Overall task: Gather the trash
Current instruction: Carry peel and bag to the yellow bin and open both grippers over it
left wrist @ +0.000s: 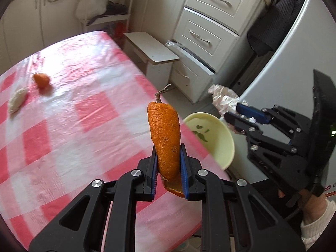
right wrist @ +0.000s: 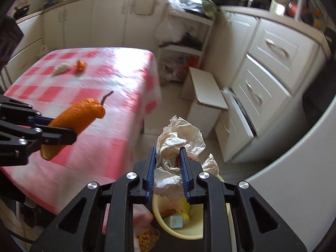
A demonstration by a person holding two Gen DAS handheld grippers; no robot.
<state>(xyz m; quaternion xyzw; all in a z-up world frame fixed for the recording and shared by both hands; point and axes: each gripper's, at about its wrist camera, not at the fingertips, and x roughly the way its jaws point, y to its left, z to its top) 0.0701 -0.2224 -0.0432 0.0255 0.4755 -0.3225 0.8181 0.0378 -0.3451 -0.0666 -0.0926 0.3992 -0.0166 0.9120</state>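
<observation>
Trash here counts four pieces in sight: two orange peels and two paper wads. One peel (left wrist: 166, 138), stem up, is clamped upright between the narrow jaws of the left gripper (left wrist: 168, 157), above the table's (left wrist: 63, 126) edge. One crumpled paper (right wrist: 178, 145) is pinched in the right gripper (right wrist: 168, 161), held over a pale yellow bin (right wrist: 178, 231) on the floor just beside the table; the bin holds several scraps. On the far side of the pink checked cloth lie the second peel (left wrist: 41, 79) and a white wad (left wrist: 17, 100), near each other.
</observation>
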